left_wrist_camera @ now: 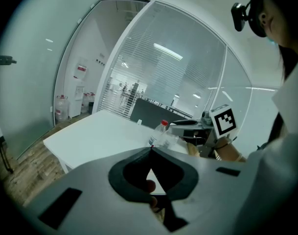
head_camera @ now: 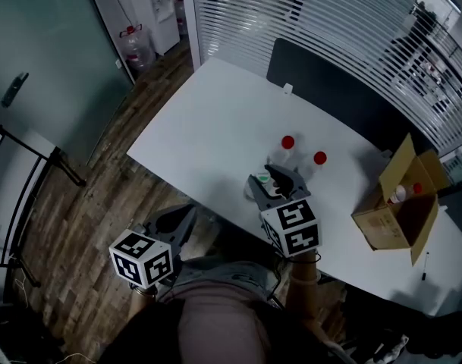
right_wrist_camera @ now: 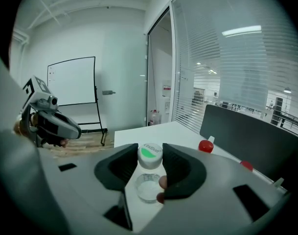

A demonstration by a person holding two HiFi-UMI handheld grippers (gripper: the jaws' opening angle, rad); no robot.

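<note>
Your right gripper [right_wrist_camera: 149,149] has its fingers [right_wrist_camera: 180,168] clamped on the green-and-white cap of a clear bottle [right_wrist_camera: 149,156]. The bottle hangs or stands upright under them. You cannot tell whether its base touches the tabletop [head_camera: 215,127].

In the head view this bottle is well left of the cardboard box [head_camera: 390,222], close to the tabletop's near edge.

Two red-capped bottles [head_camera: 288,144] [head_camera: 319,159] stand upright, also left of the box. They are farther from you than the held bottle and just beyond your right gripper. The one nearer the box is still well apart from it.

The box sits open on the tabletop with more bottles inside, too small to count.

Your left gripper [left_wrist_camera: 150,149] has its fingers [left_wrist_camera: 124,175] together, tips meeting, nothing between them. It is far left of the box, off the tabletop and over the wood floor [head_camera: 102,203], at your side. Its view looks across the tabletop toward a red-capped bottle and your right gripper.

A dark partition [head_camera: 329,89] runs along the tabletop's far edge, behind and left of the box. A water cooler [head_camera: 158,14] and a water jug [head_camera: 136,45] stand on the floor, far left of the box. A whiteboard [right_wrist_camera: 70,82] shows in the right gripper view.
</note>
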